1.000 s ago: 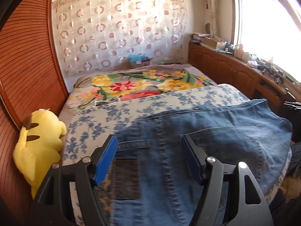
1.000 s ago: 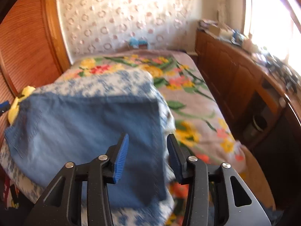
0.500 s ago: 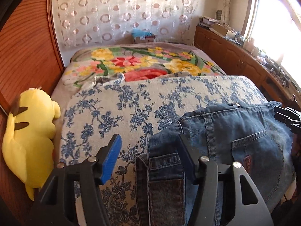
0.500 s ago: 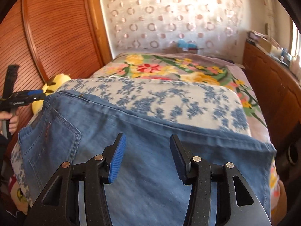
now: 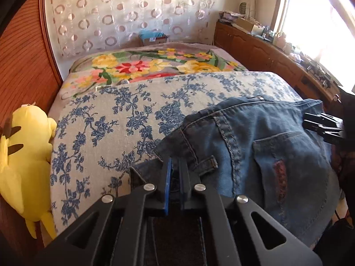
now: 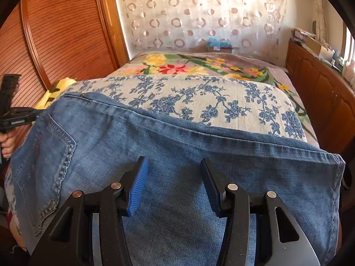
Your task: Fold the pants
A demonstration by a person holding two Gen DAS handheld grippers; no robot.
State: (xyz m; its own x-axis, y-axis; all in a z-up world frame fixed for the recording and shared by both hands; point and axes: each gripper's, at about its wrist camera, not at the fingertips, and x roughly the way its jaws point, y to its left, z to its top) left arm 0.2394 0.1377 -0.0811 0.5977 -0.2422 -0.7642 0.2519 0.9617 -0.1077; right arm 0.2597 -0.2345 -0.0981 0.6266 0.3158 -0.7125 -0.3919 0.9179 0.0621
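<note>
L gripper (image 5: 174, 166) clamped on jeans (image 6: 177, 155) waistband; R gripper (image 6: 174, 170) apart above; yellow plush (image 5: 24, 155) nearby.

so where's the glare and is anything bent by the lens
Left wrist view: the window is blown out white at upper right, and the wooden panel bows along the left edge. Right wrist view: the curtain glows backlit, and the jeans look sharp.

Bedspread (image 5: 106, 119) left of jeans (image 5: 255, 146) open; plush toy (image 5: 24, 155) flanks it
</note>
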